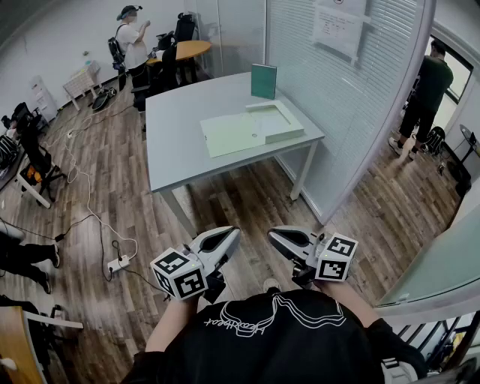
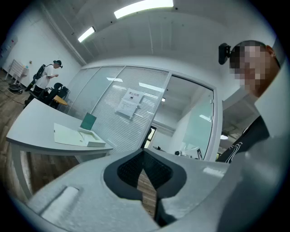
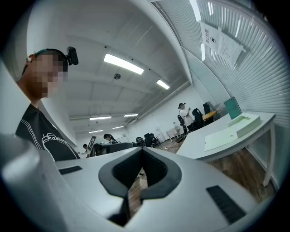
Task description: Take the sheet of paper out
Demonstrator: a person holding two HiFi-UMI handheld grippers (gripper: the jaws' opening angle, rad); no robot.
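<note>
Grey left tongs (image 1: 233,232) and right tongs (image 1: 272,233) sit closed and empty.

A grey table (image 1: 172,142) stands on wood-plank floor (image 1: 240,202) beside a blind-covered glass partition (image 1: 315,82), under strip lights (image 2: 142,8).

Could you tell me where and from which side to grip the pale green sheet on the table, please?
Probably its near-left corner, coming from the table's front edge nearest you. The pale green sheet lies flat on the grey table with its right side beside the white tray, so that free corner looks easiest for a tool to lift.
</note>
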